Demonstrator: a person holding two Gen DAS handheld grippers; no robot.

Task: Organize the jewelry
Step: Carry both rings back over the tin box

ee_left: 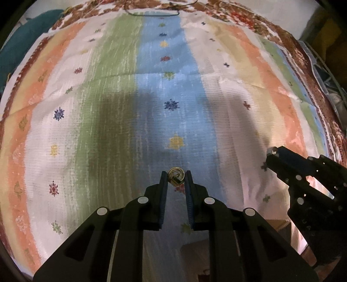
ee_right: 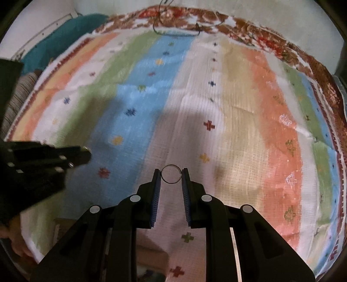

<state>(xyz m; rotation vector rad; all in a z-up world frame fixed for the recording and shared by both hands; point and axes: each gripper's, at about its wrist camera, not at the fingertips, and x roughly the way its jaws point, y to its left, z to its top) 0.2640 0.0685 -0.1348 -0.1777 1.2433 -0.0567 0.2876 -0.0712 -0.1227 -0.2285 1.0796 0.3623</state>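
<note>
My left gripper (ee_left: 176,177) is shut on a small gold ornate ring (ee_left: 176,176), pinched between its fingertips above the striped cloth (ee_left: 121,112). My right gripper (ee_right: 171,174) is shut on a thin plain silver ring (ee_right: 171,174), held upright between its fingertips above the cloth (ee_right: 238,121). The right gripper also shows at the right edge of the left wrist view (ee_left: 271,153). The left gripper shows at the left of the right wrist view (ee_right: 85,153), with a glint of the gold ring at its tip.
A dark thin cord or necklace (ee_left: 151,13) lies at the cloth's far edge, also in the right wrist view (ee_right: 175,32). A teal fabric (ee_left: 19,43) lies at the far left. The cloth's near edge hangs over a brown surface (ee_right: 151,256).
</note>
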